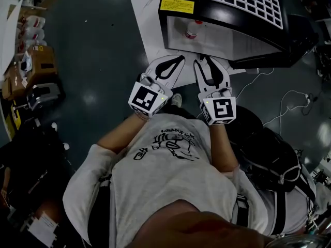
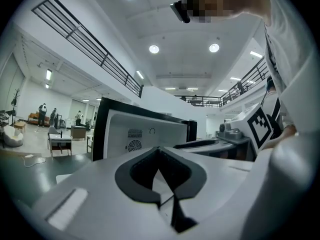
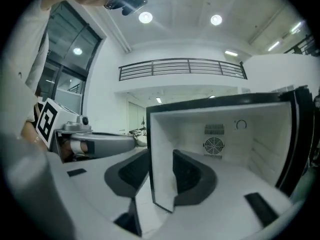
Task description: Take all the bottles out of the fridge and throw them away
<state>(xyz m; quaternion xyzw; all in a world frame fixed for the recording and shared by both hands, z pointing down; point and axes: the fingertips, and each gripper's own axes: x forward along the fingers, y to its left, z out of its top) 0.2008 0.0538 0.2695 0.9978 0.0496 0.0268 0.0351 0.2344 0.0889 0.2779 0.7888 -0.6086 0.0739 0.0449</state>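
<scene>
Fridge (image 1: 207, 12) open, bottle (image 1: 191, 31) inside; left gripper (image 1: 177, 61) closed, empty; right gripper (image 1: 206, 61) partly open, empty.

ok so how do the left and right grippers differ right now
The left gripper's tongs are shut, tips together; the right gripper's tongs stand apart. In the left gripper view the fridge sits off to the left, while the right gripper looks straight into it, with the fridge's wall edge seen through the gap. Both hold nothing, and they sit side by side at the fridge's open front.
</scene>
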